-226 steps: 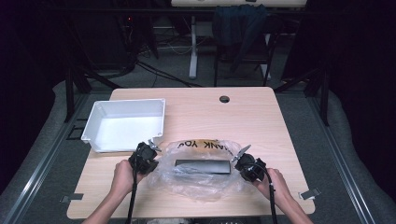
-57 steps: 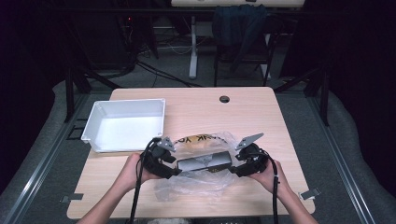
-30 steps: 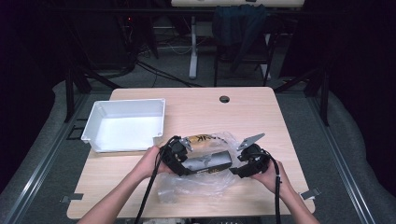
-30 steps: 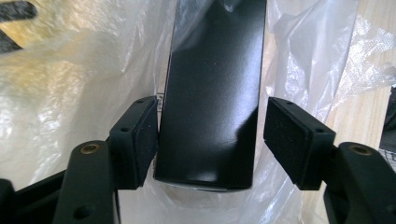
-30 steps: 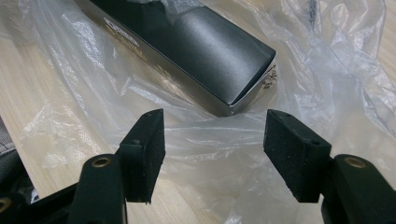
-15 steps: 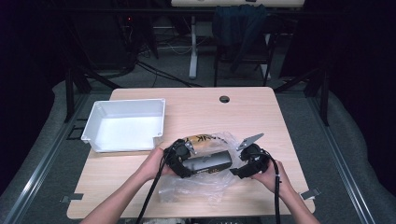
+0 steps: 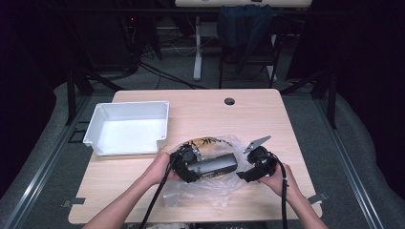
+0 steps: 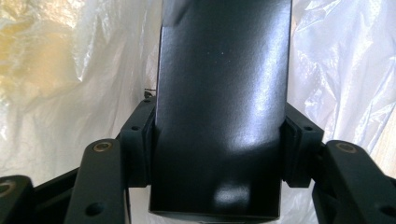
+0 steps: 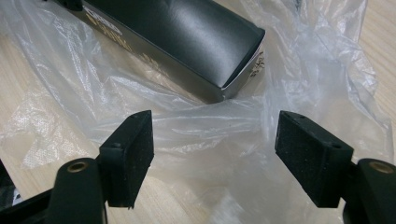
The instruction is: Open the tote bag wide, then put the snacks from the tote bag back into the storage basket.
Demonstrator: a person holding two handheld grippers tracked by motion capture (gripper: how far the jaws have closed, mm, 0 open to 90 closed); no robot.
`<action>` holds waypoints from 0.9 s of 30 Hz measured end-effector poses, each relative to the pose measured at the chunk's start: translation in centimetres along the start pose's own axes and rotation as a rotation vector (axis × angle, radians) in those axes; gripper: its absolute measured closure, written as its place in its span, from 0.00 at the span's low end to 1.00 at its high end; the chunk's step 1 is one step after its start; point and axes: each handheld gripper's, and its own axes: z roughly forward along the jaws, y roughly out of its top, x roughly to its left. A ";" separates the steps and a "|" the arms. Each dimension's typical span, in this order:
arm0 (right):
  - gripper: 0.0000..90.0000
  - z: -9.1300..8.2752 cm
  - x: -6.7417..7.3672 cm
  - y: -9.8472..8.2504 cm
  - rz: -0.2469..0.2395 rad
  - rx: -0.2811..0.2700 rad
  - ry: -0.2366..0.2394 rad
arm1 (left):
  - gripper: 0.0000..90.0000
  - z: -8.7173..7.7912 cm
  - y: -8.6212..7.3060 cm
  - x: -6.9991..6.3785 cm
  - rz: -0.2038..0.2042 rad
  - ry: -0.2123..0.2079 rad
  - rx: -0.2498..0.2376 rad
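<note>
One black box (image 7: 211, 165) lies lengthwise across the near middle of the tabletop (image 7: 267, 114), resting on a crumpled clear plastic bag (image 7: 205, 193) that spreads beneath and around it. We hold its left end in the left gripper (image 7: 187, 167): in the left gripper view the two pads press against the opposite long sides of the box (image 8: 223, 107), and the jaws have just been closing on it. We hold the right gripper (image 7: 244, 175) just beside the box's right end, not touching it. In the right gripper view its jaws stand apart and have just been opening; between the pads (image 9: 133, 149) we see only a loose fold of the plastic bag (image 9: 210, 135), with the near corner of the box (image 9: 187, 42) lying beyond them. The pads are not pressing on the film. Yellow printed lettering shows on the bag behind the box in the high view. Each gripper sits in one hand, the left hand (image 7: 160, 168) and the right hand (image 7: 279, 179) entering from the near edge, with a black cable trailing back from each. Farther out, a white rectangular tray (image 7: 95, 131) stands on the far left part of the tabletop, well apart from the box, and a round cable hole (image 7: 229, 101) sits near the far edge.
</note>
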 end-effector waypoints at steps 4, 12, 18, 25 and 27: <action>0.31 0.0 0.0 -0.1 0.008 -0.013 0.001 | 0.47 0.0 0.0 -0.1 0.009 0.008 0.002; 0.31 -0.1 0.1 -0.2 0.002 -0.012 0.003 | 0.47 0.0 0.0 -0.1 0.002 0.005 -0.001; 0.31 -0.2 0.0 -0.2 -0.002 -0.010 -0.005 | 0.47 -0.5 -0.1 0.0 0.004 0.003 -0.019; 0.31 -0.3 0.0 -0.2 -0.006 -0.012 -0.009 | 0.48 -2.1 -0.1 0.1 -0.005 0.002 -0.071; 0.31 -0.3 -0.1 -0.2 -0.006 -0.009 -0.005 | 0.48 -2.5 -0.1 0.1 -0.001 -0.002 -0.084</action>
